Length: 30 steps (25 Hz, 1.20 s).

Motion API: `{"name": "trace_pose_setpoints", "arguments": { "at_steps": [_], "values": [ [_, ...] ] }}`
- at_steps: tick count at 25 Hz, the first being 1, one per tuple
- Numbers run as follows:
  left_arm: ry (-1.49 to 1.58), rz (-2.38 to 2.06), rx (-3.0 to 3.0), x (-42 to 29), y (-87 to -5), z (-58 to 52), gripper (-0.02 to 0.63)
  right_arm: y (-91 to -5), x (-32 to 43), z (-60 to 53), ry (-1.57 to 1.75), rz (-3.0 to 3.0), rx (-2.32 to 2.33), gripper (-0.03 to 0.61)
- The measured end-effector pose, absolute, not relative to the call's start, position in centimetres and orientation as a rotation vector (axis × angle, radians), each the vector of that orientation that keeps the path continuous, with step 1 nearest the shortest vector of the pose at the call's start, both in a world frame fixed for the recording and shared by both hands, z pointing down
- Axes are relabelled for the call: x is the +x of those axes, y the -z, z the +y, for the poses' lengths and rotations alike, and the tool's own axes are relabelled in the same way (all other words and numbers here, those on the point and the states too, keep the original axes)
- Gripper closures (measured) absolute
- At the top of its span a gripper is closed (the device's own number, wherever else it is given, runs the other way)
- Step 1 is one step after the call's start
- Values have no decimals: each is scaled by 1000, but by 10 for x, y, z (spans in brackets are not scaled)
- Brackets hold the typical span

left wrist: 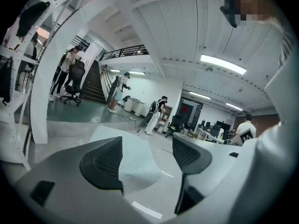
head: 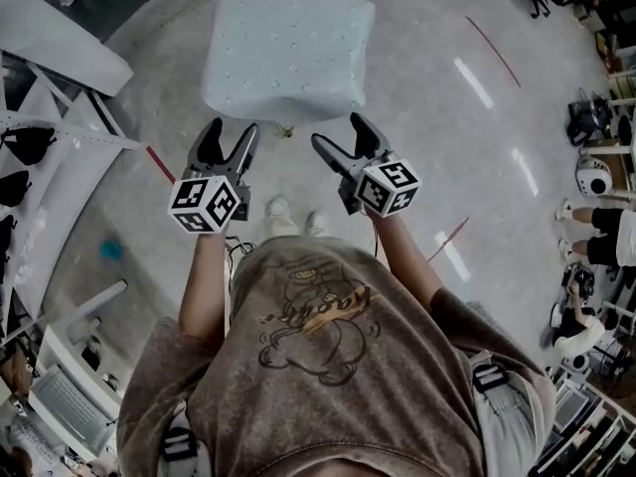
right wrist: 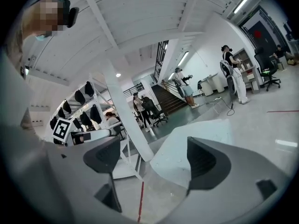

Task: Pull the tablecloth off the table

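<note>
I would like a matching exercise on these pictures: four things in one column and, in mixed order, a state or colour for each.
Things:
1. tablecloth
2. left gripper
3. shoes
4. T-shirt

States or colours:
a. brown, with a printed drawing
b. open, nothing between the jaws
c. pale blue, with small dots
d. white, side by side

Pairs: 1-c, 2-b, 3-d, 4-a.

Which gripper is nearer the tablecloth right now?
Left, but only marginally. The left gripper is open at the near-left corner of the tablecloth; the right gripper is open just short of its near-right corner.
</note>
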State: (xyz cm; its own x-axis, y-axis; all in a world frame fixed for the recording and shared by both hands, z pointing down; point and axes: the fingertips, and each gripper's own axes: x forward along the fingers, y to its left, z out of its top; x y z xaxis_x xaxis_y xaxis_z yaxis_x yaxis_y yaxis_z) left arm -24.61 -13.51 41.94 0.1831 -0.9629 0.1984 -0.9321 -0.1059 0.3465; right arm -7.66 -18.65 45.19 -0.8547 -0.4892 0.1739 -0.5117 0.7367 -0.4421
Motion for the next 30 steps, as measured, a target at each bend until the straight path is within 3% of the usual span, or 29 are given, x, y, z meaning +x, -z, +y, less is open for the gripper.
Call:
{"name": "trace_pose_setpoints", "arguments": {
  "at_steps": [30],
  "values": [
    [1,-1679,1840,-329,-708,-208,287,-730,-102,-251,-1000,-2572,924,137]
  ]
}}
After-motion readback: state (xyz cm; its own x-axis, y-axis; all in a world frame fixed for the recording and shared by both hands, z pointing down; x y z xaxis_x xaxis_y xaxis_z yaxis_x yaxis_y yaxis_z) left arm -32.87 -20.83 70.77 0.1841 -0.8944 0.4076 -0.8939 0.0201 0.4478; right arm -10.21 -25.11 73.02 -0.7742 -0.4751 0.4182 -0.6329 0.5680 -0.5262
